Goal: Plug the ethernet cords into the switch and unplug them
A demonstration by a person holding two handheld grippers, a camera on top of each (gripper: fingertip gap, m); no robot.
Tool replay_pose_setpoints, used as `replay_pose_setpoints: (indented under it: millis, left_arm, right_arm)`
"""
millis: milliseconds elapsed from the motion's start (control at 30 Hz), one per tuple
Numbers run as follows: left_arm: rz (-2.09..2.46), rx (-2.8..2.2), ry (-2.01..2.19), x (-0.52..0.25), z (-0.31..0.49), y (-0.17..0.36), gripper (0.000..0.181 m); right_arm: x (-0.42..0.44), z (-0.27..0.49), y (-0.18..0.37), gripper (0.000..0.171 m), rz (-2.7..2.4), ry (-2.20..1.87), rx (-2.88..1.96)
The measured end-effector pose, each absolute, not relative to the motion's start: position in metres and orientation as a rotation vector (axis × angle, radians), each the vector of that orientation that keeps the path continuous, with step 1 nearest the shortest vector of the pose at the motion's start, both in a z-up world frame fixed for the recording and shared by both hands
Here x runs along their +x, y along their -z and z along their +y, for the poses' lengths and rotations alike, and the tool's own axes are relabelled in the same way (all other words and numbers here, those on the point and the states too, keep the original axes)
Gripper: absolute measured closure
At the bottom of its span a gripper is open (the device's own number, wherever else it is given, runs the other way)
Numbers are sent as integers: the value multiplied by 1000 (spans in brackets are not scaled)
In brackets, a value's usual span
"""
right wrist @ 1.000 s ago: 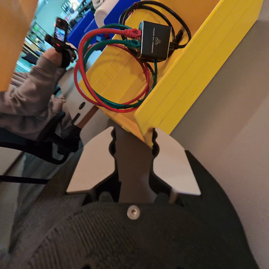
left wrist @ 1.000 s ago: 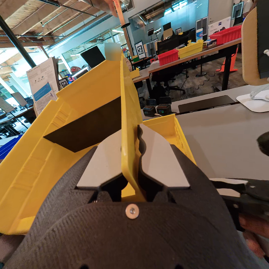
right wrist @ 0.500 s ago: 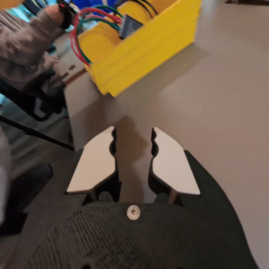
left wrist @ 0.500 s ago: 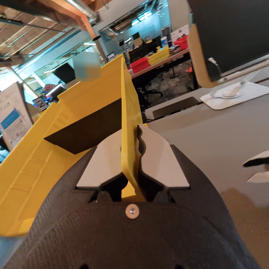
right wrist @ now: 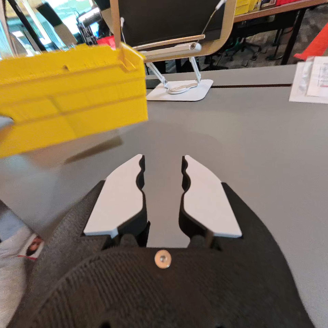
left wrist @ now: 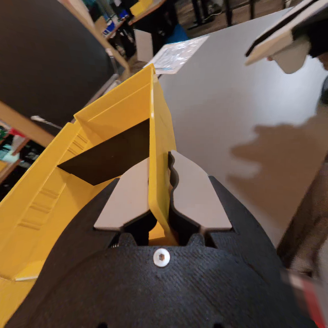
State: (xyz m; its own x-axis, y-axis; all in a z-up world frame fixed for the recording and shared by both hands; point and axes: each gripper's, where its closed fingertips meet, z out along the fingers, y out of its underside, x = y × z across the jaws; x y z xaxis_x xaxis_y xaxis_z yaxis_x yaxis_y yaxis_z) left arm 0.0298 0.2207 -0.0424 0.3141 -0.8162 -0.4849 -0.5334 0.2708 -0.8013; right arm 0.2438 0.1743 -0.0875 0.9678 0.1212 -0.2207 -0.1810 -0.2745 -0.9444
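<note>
A grey table (right wrist: 248,142) fills the centre and right of the right wrist view and the right half of the left wrist view. A yellow bin (left wrist: 113,122) takes up the left and centre of the left wrist view; in the right wrist view the same yellow bin (right wrist: 71,99) sits blurred at the upper left, its base apparently raised off the table above a shadow. A dark panel (left wrist: 106,156) crosses the bin's inside, and neither the switch nor the ethernet cords show in either view. At the top centre of the right wrist view a white stand (right wrist: 179,88) rests on the table under a wood-edged dark screen. A clear plastic packet (right wrist: 312,81) lies at the right edge of that view. The left gripper (left wrist: 158,154) is clamped on the bin's side wall, one finger inside and one outside. The right gripper (right wrist: 163,157) hovers over bare table with its fingers apart, holding nothing; it also shows at the upper right of the left wrist view.
</note>
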Motion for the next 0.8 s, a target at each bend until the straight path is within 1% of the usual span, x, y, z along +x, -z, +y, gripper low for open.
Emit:
replay_pose_setpoints:
  millis: [100,233,467,567,633,733,800]
  left_arm:
    - [1402,-1413,370,69,200,63,175]
    - [1467,-1377,426,116,193,81,175]
    - [1503,-1332,514,205,192,102,174]
    - [1501,-1299,563,243,186,107,175]
    - [1458,-1297,644,270,181,111,175]
    - [1421,-1305,766,305,175,114,175]
    - [1427,-1283,794,325,171,112,174]
  right_arm:
    - [251,165,90,131,84,-401,-1822]
    - [258,151,90,130,80,-395,-1814]
    - [272,130,91,122,-33,-49,-1860]
    - [278,128,89,120,-14,-24,-1859]
    - [285,127,87,121,41,-47,-1845]
    - [313,120,64,134,188,7,-1698]
    - [328,111,51,131,260,24,-1600]
